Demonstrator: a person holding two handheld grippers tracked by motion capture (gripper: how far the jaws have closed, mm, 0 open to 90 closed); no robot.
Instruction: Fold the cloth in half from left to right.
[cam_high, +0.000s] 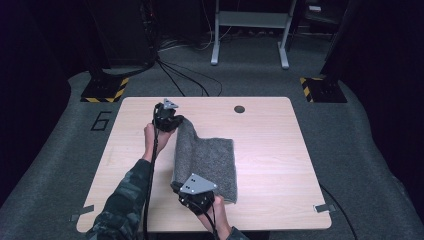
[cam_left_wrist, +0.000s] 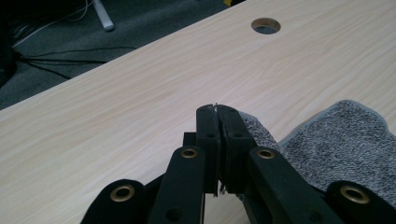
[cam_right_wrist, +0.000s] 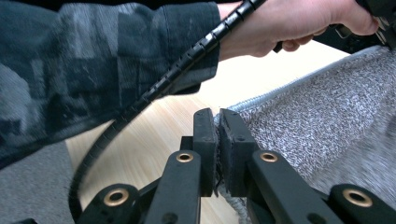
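High view, left to right: a camouflage-sleeved forearm runs from the bottom edge up toward frame centre-left, its hand wrapped around the left hand-held gripper, which sits just above mid-frame and points right, cable trailing down along the arm. Its jaws are pressed together on the far corner of the grey towel, and that corner is raised off the tabletop. In the left gripper view the jaws meet with a thin sliver of fabric caught between them. The towel lies centre-frame, its left edge lifted into a ridge between the two grippers, the rest flat on the tabletop. At lower centre, the right hand-held gripper clamps the near corner; the right hand enters from the bottom edge.
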